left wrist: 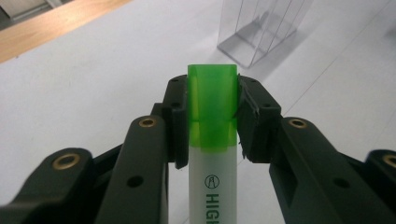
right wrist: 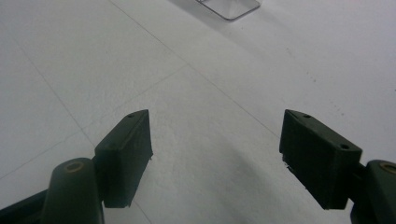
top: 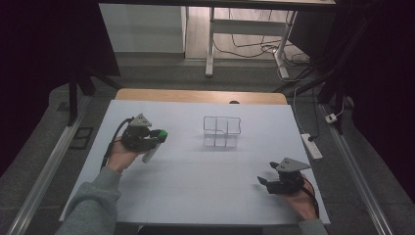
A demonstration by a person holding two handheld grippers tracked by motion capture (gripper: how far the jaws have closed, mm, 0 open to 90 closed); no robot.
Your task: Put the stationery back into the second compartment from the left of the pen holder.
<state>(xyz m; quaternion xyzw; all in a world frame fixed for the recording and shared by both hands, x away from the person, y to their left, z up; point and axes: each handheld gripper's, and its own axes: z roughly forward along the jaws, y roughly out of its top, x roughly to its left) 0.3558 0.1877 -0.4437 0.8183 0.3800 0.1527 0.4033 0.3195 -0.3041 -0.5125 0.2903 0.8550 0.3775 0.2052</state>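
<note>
A highlighter with a green cap and white barrel (left wrist: 212, 140) stands clamped between the two black jaws of my left gripper (left wrist: 211, 100), which grip it at the cap. From above, that left gripper (top: 157, 135) sits at the table's left, the highlighter (top: 153, 149) slanting down from it. A clear plastic divided holder (top: 222, 131) stands at the middle of the white sheet, to the right of the highlighter; its base (left wrist: 259, 32) appears beyond the cap. My right gripper (right wrist: 215, 154) hovers open over bare white sheet, near the front right (top: 266, 182).
The white sheet (top: 195, 186) covers a wooden table (top: 195, 95) whose far edge shows. A power strip (top: 311, 145) and cables lie on the floor at the right. Metal rails run along both sides. Desk legs stand beyond the table.
</note>
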